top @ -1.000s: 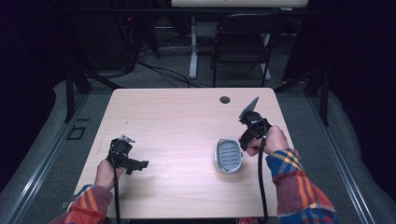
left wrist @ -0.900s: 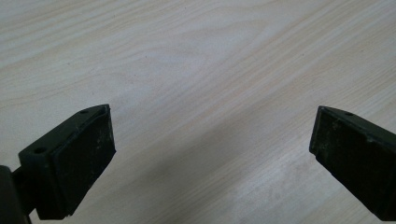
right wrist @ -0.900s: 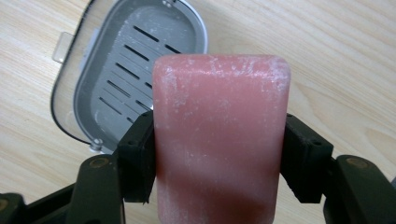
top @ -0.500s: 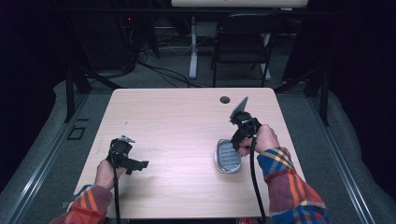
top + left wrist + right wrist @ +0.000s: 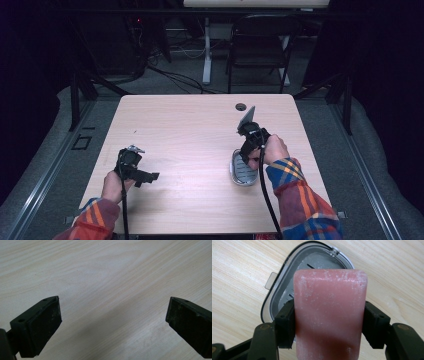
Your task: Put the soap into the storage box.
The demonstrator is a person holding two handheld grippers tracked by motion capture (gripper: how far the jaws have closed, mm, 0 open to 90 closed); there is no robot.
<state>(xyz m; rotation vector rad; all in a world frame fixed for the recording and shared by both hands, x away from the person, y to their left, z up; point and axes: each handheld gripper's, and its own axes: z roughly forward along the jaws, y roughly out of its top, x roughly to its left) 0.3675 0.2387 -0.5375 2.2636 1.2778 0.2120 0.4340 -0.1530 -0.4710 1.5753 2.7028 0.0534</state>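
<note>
1. The table [image 5: 200,145] is a pale wood-grain top with rounded corners and a small dark round hole near its far edge; its near edge is cut off behind the plaid sleeves.
2. The soap dish [image 5: 287,293], a grey rounded-rectangle tray with drain slots and a small tab, is mostly hidden behind the bar in the right gripper view. From above, the right hand covers its far end.
3. The right gripper [image 5: 329,322] pinches a pink soap bar [image 5: 329,315], smooth with a chalky white film, its lower end cut off. It has moved left and nearer over the past second, and is now over the dish.
4. The left gripper [image 5: 112,320] hangs over bare wood near the table's left front, jaws spread wide, unmoved.
</note>
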